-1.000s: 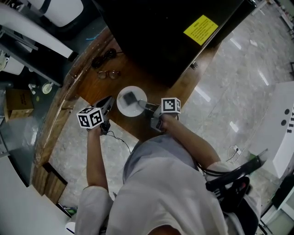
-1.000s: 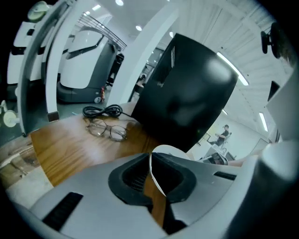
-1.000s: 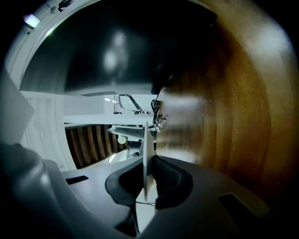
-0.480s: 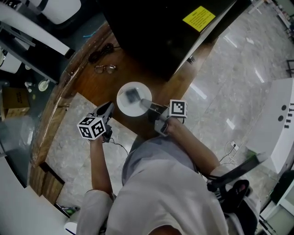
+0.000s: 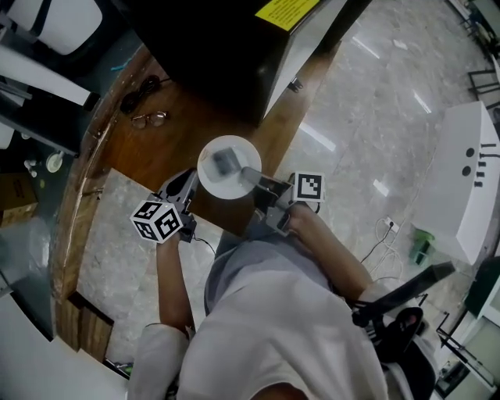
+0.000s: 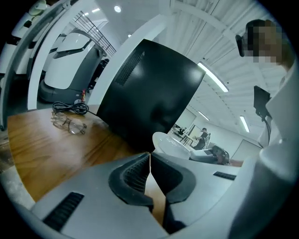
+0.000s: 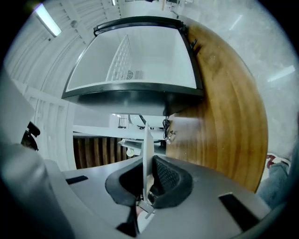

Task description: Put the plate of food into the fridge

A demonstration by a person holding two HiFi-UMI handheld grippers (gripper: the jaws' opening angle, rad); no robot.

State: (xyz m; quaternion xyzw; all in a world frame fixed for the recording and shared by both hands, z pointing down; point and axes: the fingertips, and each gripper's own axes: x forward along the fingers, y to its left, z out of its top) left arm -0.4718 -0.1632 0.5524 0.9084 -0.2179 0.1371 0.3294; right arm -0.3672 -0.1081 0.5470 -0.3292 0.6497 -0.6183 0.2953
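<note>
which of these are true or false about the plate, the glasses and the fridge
1. The right hand-held gripper grips the white plate by its rim. True.
2. The plate is bare. False: a grey piece of food lies on it.
3. A pair of glasses lies on the wooden table. True.
4. The sticker on the black fridge is red. False: the sticker is yellow.
</note>
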